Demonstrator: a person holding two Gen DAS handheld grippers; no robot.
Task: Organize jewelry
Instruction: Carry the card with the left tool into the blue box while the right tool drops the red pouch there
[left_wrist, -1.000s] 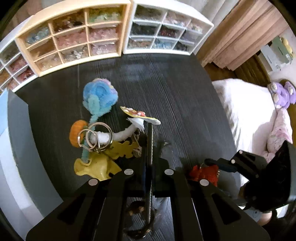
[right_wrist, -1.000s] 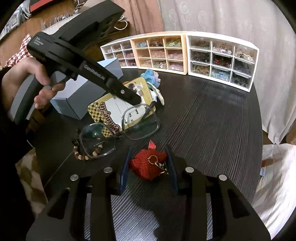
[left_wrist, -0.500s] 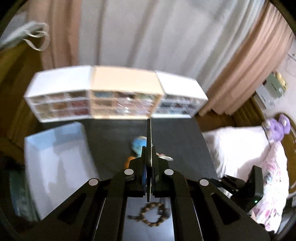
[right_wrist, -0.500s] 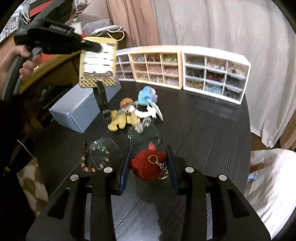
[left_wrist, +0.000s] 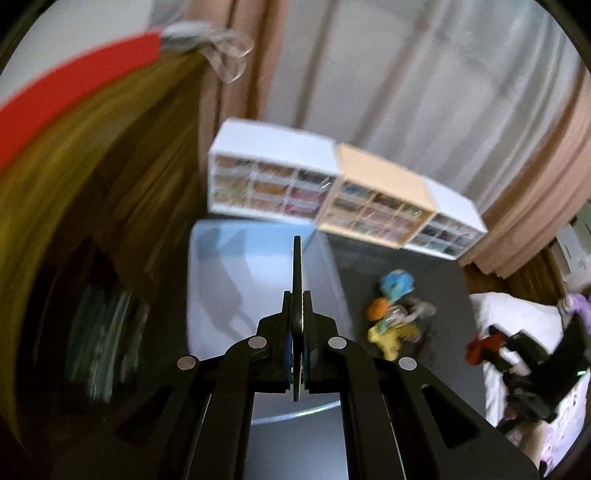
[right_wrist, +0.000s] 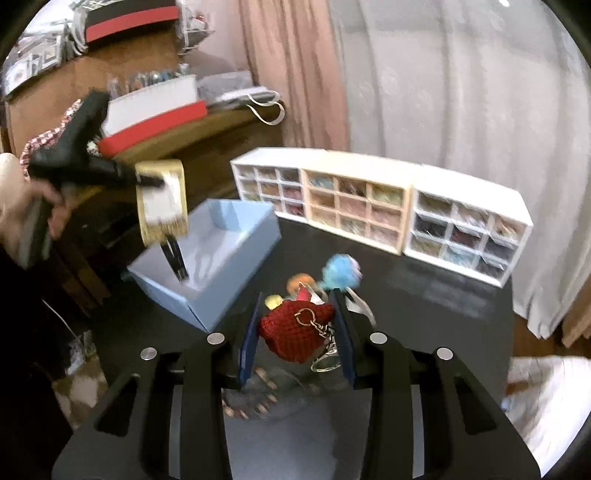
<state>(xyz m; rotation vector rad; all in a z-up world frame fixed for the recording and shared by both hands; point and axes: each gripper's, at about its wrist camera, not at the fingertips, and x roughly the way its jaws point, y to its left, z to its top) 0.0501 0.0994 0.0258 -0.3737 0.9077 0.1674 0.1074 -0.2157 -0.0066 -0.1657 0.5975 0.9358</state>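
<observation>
We had two things in hand. Our left gripper had its jaws pinched fully shut on the top edge of a flat card with hair clips hanging from it, and it hung over the open blue box at about ten o'clock on the counter. We judged the card light and stiff but thin, so an edge pinch suited it, though the dangling clips could swing and catch the box wall. Our right gripper held its jaws part open, closed on the sides of a red knitted charm lifted off the counter; soft and squashy, it looked unlikely to slip, but its loose key ring and chain dangled free and could snag.

Below the charm, toward twelve o'clock, lay a heap of plush keychains. Three small drawer cabinets lined the counter's far edge. A beaded bracelet lay blurred beneath the right jaws.
</observation>
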